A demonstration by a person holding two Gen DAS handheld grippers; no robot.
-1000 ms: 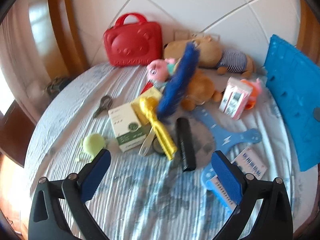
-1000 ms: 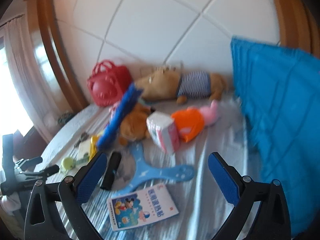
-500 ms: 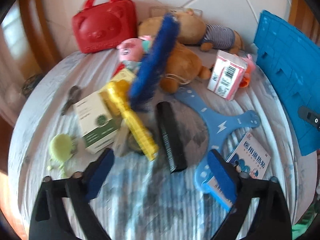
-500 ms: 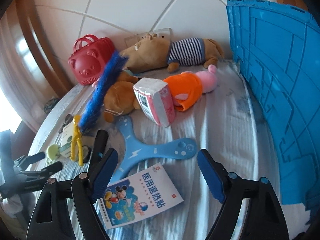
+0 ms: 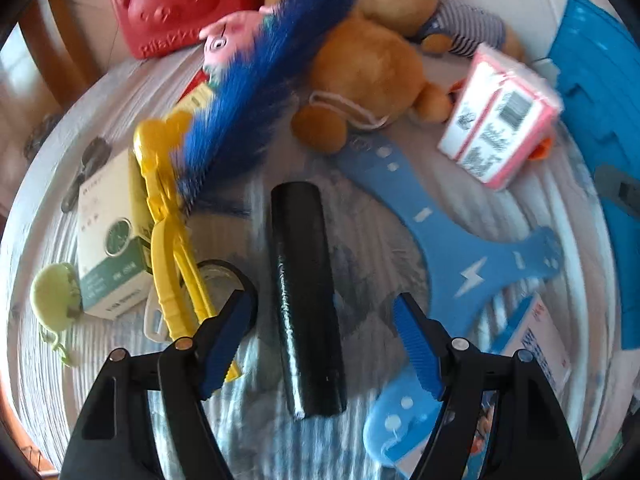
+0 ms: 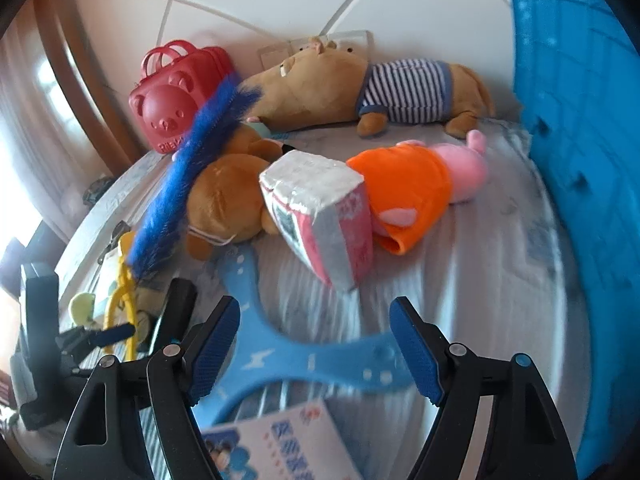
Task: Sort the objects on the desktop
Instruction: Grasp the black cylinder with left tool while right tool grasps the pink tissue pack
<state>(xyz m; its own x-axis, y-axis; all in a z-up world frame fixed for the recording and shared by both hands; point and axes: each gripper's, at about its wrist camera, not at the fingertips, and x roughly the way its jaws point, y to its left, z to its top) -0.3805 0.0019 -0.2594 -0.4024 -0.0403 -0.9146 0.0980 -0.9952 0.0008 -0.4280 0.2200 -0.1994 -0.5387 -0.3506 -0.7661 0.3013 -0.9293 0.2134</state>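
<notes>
- The back wall (image 6: 280,4) is faced in large white tiles with grey grout lines that run diagonally across it.
- A pale socket plate (image 6: 348,38) is fixed low on that wall.
- Curved wooden trim (image 6: 76,68), warm brown and glossy, borders the wall at the left.
- Beyond the trim, strong daylight pours through a window (image 6: 16,176) hung with a sheer, pale curtain.
- The table (image 6: 480,248) is covered with a light cloth, striped grey-white with faint blue patches; its rounded edge shows at the left.
- Daylight leaves the cloth bright and washed out.
</notes>
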